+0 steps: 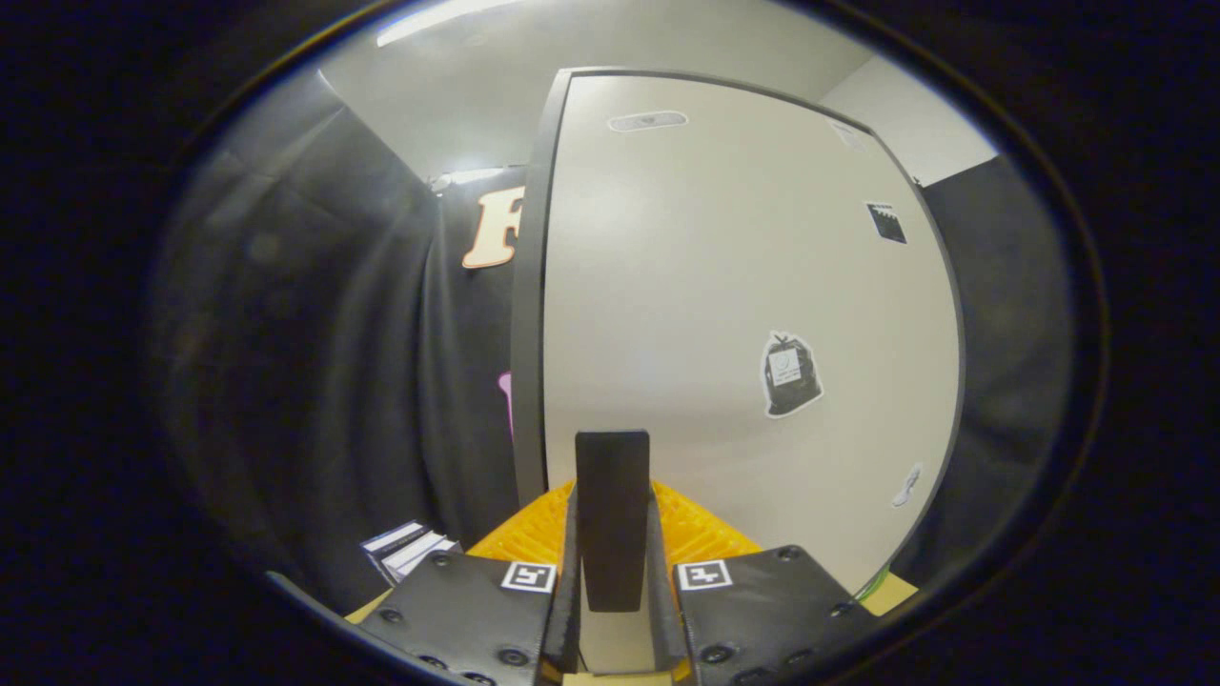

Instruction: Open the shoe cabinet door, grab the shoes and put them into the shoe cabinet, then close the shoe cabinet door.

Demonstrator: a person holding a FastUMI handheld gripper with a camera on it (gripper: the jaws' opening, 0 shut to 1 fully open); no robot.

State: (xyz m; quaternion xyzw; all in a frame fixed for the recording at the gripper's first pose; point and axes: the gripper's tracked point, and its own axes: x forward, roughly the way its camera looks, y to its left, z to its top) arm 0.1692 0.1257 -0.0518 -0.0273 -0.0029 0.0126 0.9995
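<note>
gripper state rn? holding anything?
gripper: closed on a dark flat handle that stands upright between its fingers, right in front of the white cabinet door.

Black booth cloth [343, 362] hangs at far left and right. Ceiling light strip [434, 19] overhead. Small stack of white-edged cards or booklets [408, 550] near left, on tan floor [891, 595].

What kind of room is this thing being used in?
Likely a small recording booth, not a real home: black cloth hangs as walls around a pale cabinet door with stickers on it, under a plain ceiling with a strip light. The gripper is shut on the door's dark handle.
</note>
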